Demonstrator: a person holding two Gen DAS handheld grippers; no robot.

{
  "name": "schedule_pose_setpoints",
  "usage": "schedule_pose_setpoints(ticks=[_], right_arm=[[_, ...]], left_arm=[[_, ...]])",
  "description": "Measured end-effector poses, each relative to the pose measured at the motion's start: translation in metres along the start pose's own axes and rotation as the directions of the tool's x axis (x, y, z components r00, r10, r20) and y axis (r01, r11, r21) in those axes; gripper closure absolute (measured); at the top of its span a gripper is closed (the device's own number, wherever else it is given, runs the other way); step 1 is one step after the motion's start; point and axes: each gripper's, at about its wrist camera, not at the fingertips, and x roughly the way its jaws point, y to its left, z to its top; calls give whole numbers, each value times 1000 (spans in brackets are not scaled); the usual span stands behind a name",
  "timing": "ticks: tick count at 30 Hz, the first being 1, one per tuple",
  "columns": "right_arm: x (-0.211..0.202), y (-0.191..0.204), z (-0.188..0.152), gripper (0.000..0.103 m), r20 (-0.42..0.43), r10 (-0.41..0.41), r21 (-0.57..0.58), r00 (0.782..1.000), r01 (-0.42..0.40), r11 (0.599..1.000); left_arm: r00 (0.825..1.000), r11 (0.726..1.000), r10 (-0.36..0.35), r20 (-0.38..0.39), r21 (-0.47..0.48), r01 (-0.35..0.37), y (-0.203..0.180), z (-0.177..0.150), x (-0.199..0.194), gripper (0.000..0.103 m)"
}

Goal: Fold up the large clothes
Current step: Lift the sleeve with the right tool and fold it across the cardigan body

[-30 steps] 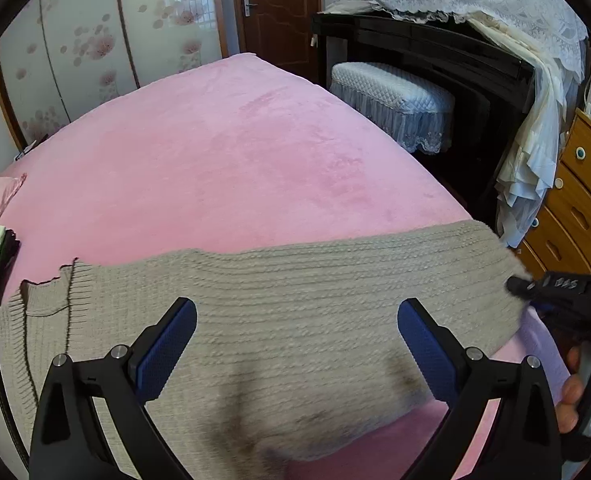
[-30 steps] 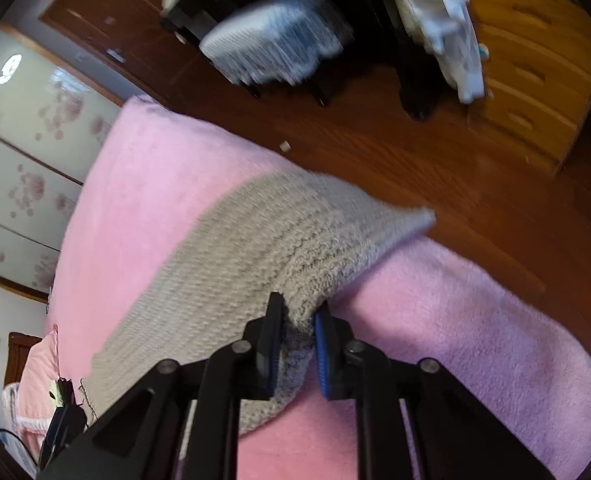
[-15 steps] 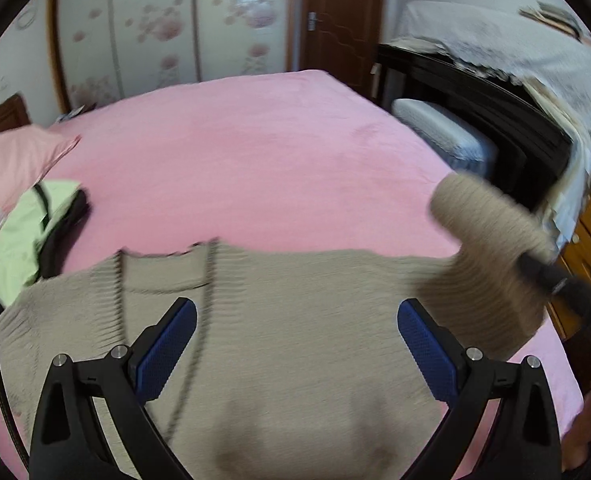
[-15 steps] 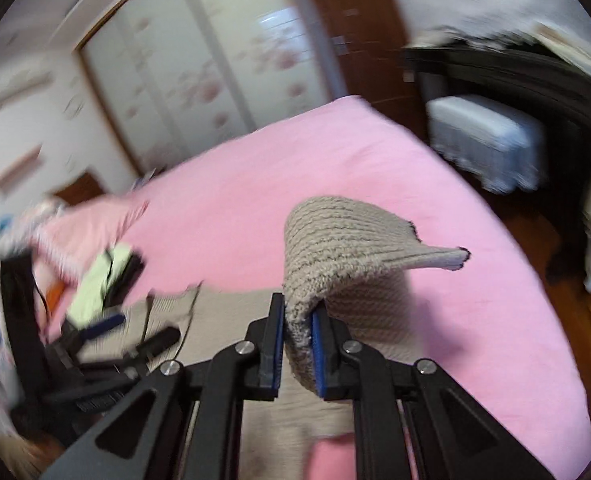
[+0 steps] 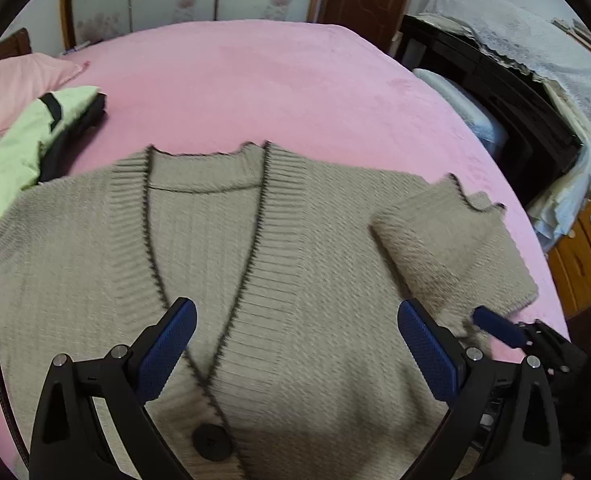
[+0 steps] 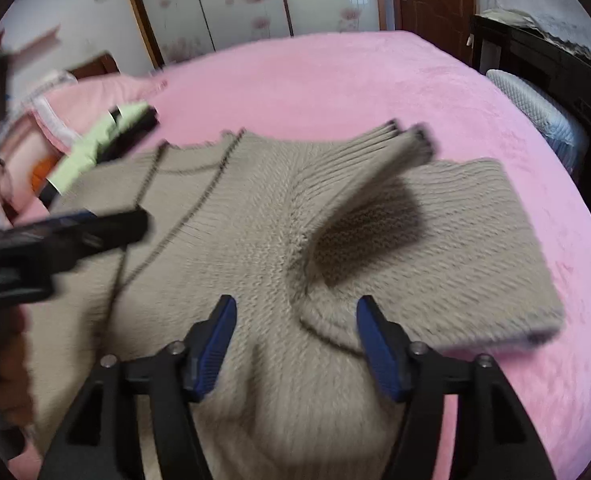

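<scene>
The beige cardigan is spread front-up on the pink bed, filling the lower and centre of the left wrist view, neckline toward the upper part of the frame, hem toward the cameras. Its long axis w/ sleeves out runs left-right across the frame. One sleeve is seen folded inward at centre-right of that view; in the right wrist view the same sleeve is caught mid-air (blurred, cuff up near centre-top), just ahead of the right gripper.

Left gripper: jaws spread wide, nothing between the pads, hovering over the button band near the dark button. Right gripper: jaws parted, sleeve apparently let go; no cloth is pinched.

The unfolded sleeve is judged to lie toward the left edge of the left wrist view, so the left gripper is prob. nearer for the next fold.

Material: chunky rib knit, soft, thick, dark trim along the V-neck; likely to slump and stretch rather than crease sharply. Bed cover is plush fleece, some cling expected. A lime-green and black garment lies at upper left beside a pink pillow.
</scene>
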Motion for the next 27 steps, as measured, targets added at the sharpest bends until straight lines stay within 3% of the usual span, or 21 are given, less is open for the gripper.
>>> schedule_pose_setpoints(ticks=[4,9,12,15,17,18,19,20,21,24,27], right_arm=[[-33,-22,-6,40,40,-14,38,999,13,999],[-64,-47,-23,40,86,-105,102,991,96,990],[-67,-59,-29,40,79,-142,146,987,130,981],[-65,-69,-34,40,66,-165,180,984,151,972],[-60,-73,-36,40,47,-169,198,985,156,968],[-59,-75,-37,40,39,-166,203,985,155,967],[-57,-77,-38,40,29,-160,206,987,151,967],[-54,-79,-39,40,19,-155,209,988,148,967],[-52,-80,-40,40,12,-151,211,989,145,967],[-46,-87,-45,40,-3,-132,224,991,129,966],[-35,-94,-44,40,-16,-95,252,995,96,963]], left_arm=[[997,997,-77,-5,16,77,-17,-4,4,3],[995,993,-100,-25,54,101,-51,2,13,3],[998,991,-58,-24,116,61,-77,8,20,3],[999,984,29,-36,175,-22,-106,17,33,5],[993,977,91,-70,200,-75,-122,25,50,20],[989,974,110,-94,208,-88,-128,28,58,36],[985,973,121,-121,210,-94,-131,30,65,63],[982,975,113,-152,205,-80,-134,33,72,82],[979,977,113,-171,197,-78,-129,34,76,96],[983,988,91,-159,139,-69,-123,41,73,97],[995,988,75,-72,141,-64,-119,59,45,98]])
